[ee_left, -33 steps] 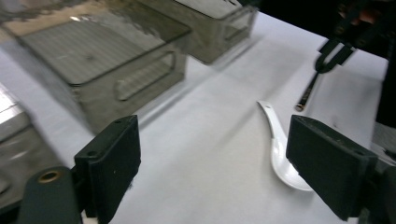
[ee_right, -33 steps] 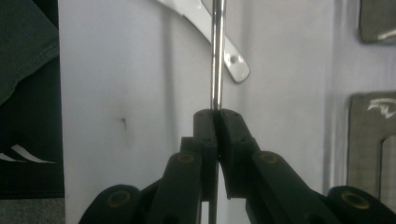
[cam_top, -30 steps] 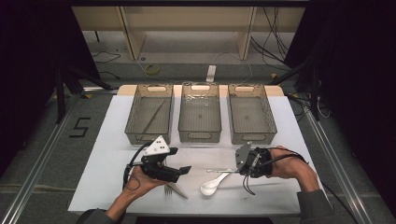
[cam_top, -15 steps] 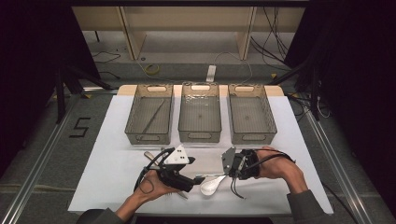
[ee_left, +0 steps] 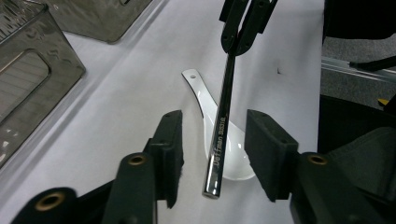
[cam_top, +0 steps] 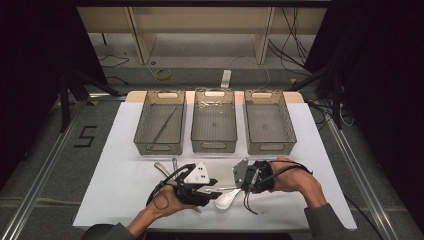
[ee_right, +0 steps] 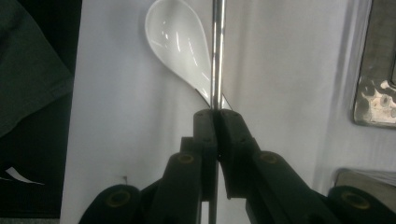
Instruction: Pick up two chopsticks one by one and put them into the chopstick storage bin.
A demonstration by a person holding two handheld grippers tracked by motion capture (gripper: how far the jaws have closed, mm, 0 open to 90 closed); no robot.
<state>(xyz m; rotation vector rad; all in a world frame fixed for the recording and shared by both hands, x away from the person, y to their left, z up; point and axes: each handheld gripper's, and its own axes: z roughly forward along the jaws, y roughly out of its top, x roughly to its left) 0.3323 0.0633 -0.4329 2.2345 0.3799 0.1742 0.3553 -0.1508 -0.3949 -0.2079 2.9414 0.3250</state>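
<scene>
My right gripper (ee_right: 217,116) is shut on a thin steel chopstick (ee_right: 216,56), which sticks out level from its tips. In the left gripper view, the free end of that chopstick (ee_left: 223,116) lies between the jaws of my left gripper (ee_left: 212,135). Those jaws have just been closing, and a gap still shows on both sides of the chopstick. A white ceramic spoon (ee_left: 198,91) lies on the white table straight beneath it. In the high view, the left gripper (cam_top: 210,186) and the right gripper (cam_top: 240,182) face each other over the spoon (cam_top: 227,199) near the front edge.
Three grey see-through trays stand in a row at the back: left (cam_top: 142,132), middle (cam_top: 214,146), right (cam_top: 287,125). The left one holds a thin stick (cam_top: 164,125). Some metal cutlery (cam_top: 167,166) lies just left of my left gripper.
Both grippers have moved toward each other and now meet over the white spoon. The chopstick's free end has come between the left jaws.
</scene>
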